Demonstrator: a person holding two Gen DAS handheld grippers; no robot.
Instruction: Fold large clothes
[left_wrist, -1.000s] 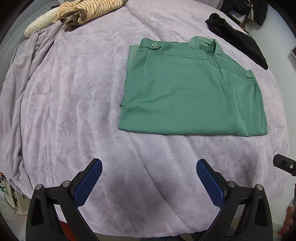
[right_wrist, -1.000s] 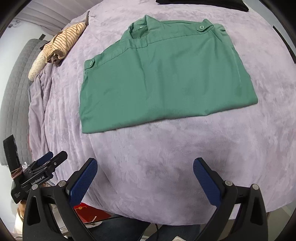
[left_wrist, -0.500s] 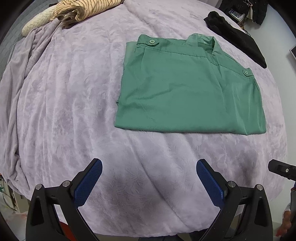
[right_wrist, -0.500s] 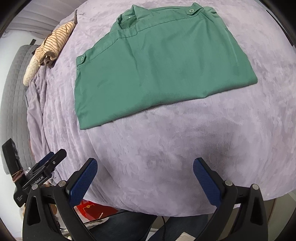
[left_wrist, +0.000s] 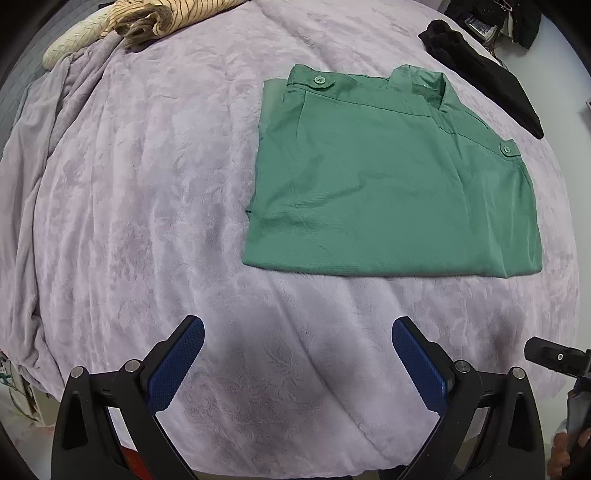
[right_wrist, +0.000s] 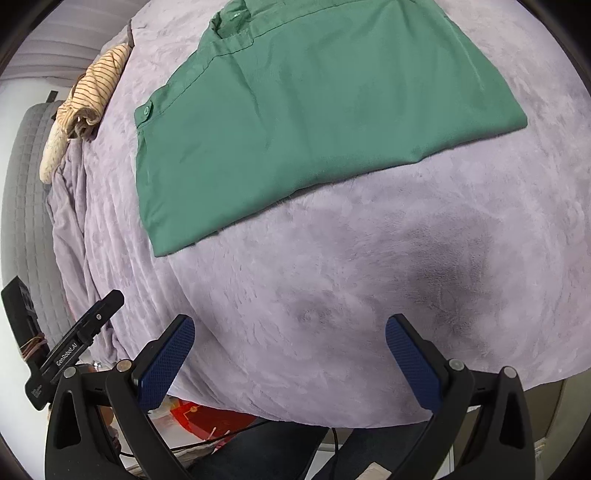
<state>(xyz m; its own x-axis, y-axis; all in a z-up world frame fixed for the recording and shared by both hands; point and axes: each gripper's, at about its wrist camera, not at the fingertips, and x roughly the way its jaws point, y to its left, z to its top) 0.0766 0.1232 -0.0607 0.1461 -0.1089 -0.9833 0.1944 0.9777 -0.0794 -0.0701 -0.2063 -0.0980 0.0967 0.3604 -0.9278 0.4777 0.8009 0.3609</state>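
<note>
Left wrist view, left to right: striped beige garment (left_wrist: 159, 14) bunched at the far left corner of the bed, a cream knit piece (left_wrist: 74, 40) beside it. Lilac plush blanket (left_wrist: 147, 184) covers the bed, rumpled into long folds down the left edge. Green shirt (left_wrist: 388, 192) lies folded flat into a rectangle right of centre, collar at the far side, a buttoned shoulder tab at each upper corner. Black garment (left_wrist: 484, 70) lies beyond it at the far right edge, apart from the shirt. Left tongs (left_wrist: 297, 332) hover over bare blanket near the bed's near edge, jaws wide apart, nothing between the blue pads; well short of the shirt's near hem. Tip of the other tool shows at lower right, with fingers of a hand (left_wrist: 565, 448) below it.

Right wrist view, left to right: grey quilted surface (right_wrist: 22, 206) at the far left; striped garment (right_wrist: 96, 92) at the bed's far left corner. Left tool's black body pokes in at lower left. Shirt (right_wrist: 314, 110) fills the upper middle, near hem running diagonally. Right tongs (right_wrist: 290, 328) also spread wide and empty, over the blanket (right_wrist: 369, 277) near the bed's edge, clear of the shirt. Something red (right_wrist: 207, 421) and dark trouser legs (right_wrist: 295, 450) show below the bed edge.
</note>
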